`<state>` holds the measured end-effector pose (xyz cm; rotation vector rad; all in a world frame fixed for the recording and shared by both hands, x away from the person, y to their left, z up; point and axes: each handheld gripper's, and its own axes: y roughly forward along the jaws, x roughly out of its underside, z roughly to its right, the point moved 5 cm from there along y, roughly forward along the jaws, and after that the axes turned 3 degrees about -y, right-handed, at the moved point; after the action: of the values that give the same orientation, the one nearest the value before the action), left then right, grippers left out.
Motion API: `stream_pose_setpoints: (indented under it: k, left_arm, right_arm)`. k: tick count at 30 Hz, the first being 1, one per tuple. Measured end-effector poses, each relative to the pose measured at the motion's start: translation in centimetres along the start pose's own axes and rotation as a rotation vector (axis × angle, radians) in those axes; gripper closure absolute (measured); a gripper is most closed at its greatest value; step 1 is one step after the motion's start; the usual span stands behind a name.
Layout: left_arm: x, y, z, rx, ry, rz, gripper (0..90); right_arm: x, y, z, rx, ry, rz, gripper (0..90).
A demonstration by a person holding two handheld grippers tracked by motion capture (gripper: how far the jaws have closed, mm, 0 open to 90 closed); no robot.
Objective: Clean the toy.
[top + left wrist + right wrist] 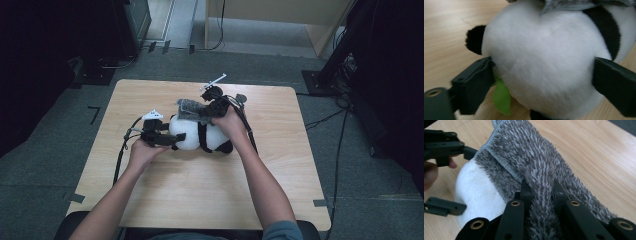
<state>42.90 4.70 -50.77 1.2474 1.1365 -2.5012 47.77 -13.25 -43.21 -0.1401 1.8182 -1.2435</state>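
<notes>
At the left of the high view, the left gripper [176,138] is lying low over the wooden worktop [150,100], its fingers standing spread wide on either side of the panda plush toy's [200,136] white head; in the left gripper view the left finger is touching the fur beside the black ear [474,39] and a green felt leaf [501,96], while the right finger is sitting just beside the head, and whether it is pressing cannot be told; the toy is lying on its side near the middle of the worktop, head toward the left gripper, its black limbs pointing toward the person; draping over the top of the toy is a grey fluffy cloth [189,108], resting against the white fur; further right, the right gripper [206,111] is reaching in from above the toy's body, its fingers pinching a fold of that cloth [541,202] tightly between them, the pile bulging out on both sides of the fingers; the right hand [231,120] is wrapping around the gripper's body, with cable trailing off behind it.
</notes>
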Motion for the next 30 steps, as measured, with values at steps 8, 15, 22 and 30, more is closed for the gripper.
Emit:
stream_pose_setpoints:
  k: [8,15,22,30]
  left_arm:
    - [0.4,0.2,0.0,0.003,0.02,-0.016,21.9]
    - [0.4,-0.2,0.3,-0.022,0.039,-0.007,34.2]
    - [0.5,-0.3,0.6,-0.035,0.052,-0.01,37.0]
    - [0.5,-0.3,0.5,-0.031,0.031,-0.014,37.2]
  right_arm:
    - [-0.1,1.1,-0.5,0.019,-0.026,-0.019,78.3]
    - [-1.6,0.0,0.2,0.026,0.022,0.037,78.0]
    - [-4.6,0.9,0.3,0.058,-0.061,0.085,77.2]
    - [-4.1,5.0,-0.9,-0.078,-0.075,-0.048,76.2]
